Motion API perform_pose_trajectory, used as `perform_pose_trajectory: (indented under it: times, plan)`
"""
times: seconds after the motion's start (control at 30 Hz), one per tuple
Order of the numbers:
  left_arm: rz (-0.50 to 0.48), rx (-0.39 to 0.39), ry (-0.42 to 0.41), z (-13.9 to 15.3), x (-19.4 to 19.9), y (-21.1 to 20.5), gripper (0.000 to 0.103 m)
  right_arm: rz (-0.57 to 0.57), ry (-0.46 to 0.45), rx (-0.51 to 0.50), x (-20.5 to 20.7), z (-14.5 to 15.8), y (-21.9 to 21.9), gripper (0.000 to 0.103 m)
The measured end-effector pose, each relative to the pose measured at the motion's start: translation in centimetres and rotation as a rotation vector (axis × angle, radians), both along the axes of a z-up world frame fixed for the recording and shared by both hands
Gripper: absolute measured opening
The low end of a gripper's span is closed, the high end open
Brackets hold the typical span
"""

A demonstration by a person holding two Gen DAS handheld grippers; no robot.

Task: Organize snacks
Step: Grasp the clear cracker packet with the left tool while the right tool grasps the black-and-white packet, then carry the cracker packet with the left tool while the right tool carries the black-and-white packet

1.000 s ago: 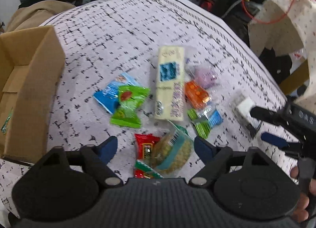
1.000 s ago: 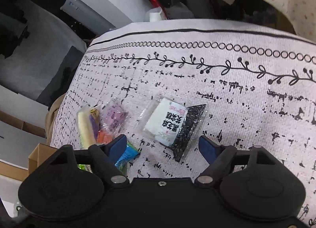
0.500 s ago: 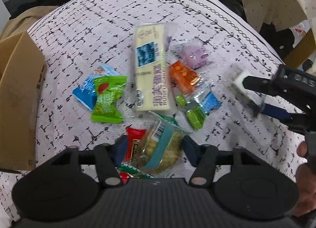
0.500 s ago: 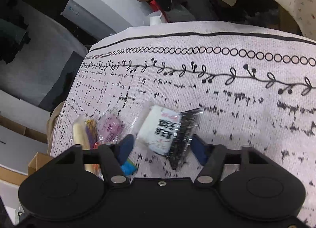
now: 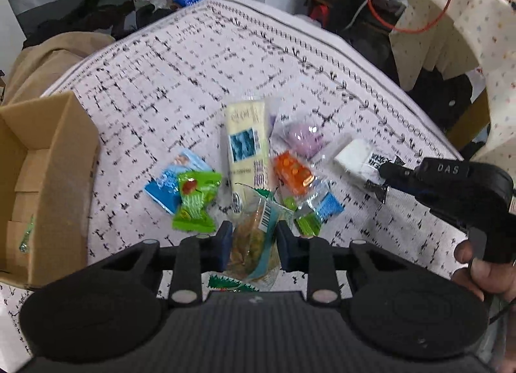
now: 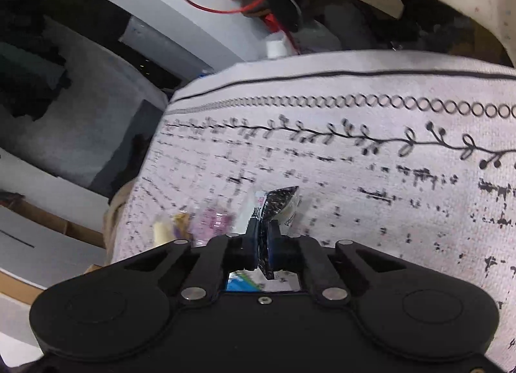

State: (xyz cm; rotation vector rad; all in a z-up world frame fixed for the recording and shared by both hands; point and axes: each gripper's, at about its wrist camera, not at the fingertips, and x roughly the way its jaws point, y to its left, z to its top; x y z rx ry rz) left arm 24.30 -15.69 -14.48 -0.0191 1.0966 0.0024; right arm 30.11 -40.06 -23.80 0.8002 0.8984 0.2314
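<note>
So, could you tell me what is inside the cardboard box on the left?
The cardboard box shows brown inner flaps and a small green wrapper near its front; the rest of its floor is cut off by the frame.

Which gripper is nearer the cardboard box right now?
Left. The left gripper, closed on a clear cracker packet with a teal label, is beside the brown cardboard box. The right gripper pinches a white-and-black packet beyond the snack pile.

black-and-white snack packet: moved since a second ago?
Yes. The black-and-white packet lay flat on the tablecloth; now its dark end is pinched upright in the right gripper, whose jaws have just been closing.
</note>
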Motion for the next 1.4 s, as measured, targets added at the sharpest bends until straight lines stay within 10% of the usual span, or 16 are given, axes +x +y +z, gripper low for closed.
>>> perform_pose_trajectory:
  times: [1.4]
  plan:
    - [0.4, 0.016, -0.243, 11.4, -1.2, 19.4, 0.027, 0.32, -0.241, 0.293, 0.8, 6.9, 13.2, 0.002]
